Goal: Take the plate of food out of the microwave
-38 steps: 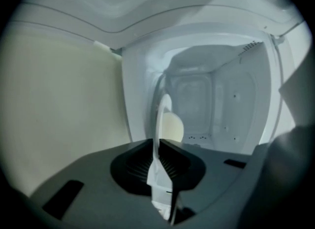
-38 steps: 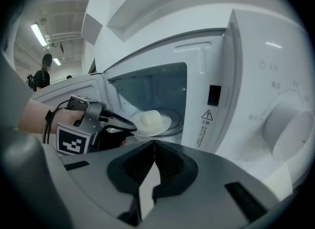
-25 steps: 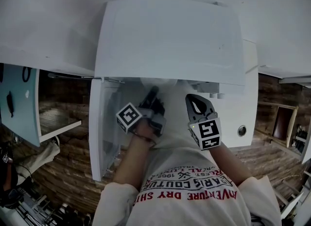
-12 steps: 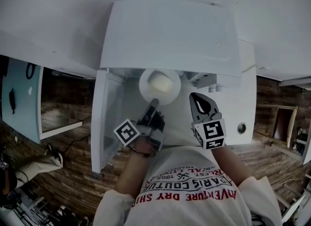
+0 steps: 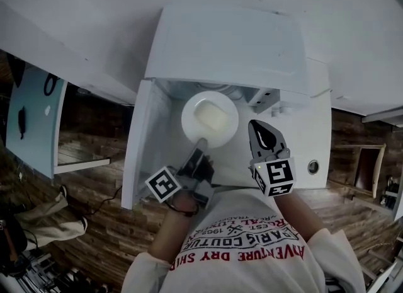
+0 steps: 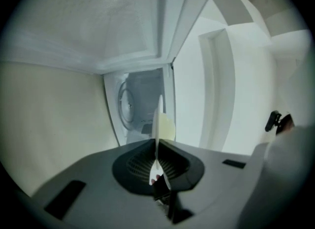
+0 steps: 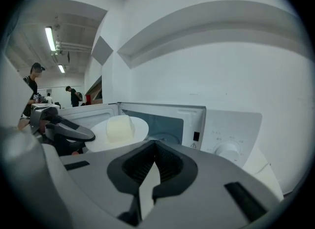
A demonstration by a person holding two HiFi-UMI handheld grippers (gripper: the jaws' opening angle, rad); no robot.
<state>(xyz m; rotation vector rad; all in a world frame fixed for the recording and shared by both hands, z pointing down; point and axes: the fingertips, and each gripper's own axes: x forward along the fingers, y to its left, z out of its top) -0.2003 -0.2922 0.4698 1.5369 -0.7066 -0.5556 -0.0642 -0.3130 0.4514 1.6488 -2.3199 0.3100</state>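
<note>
- While the left hand-held gripper [image 5: 200, 145] points level, its jaws clamp the near rim of the plate [image 5: 190, 114], holding it and the food [image 5: 211, 116] in front of the open microwave [image 5: 227, 46].
- Right hand-held gripper [image 5: 259, 133]: jaws together, empty, beside the plate, angled slightly downward.

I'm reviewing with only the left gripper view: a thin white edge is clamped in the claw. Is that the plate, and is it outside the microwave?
Observer: Yes. In the head view the left claw pinches the near rim of the white plate, which hangs in front of the microwave opening, apparently clear of it.
Operator: Is there food on it?
Observer: The right gripper view shows a pale block of food sitting mid-plate, and the plate is roughly level.
Operator: And the other claw?
Observer: The right claw is shut on nothing, beside the plate and apart from it.
</note>
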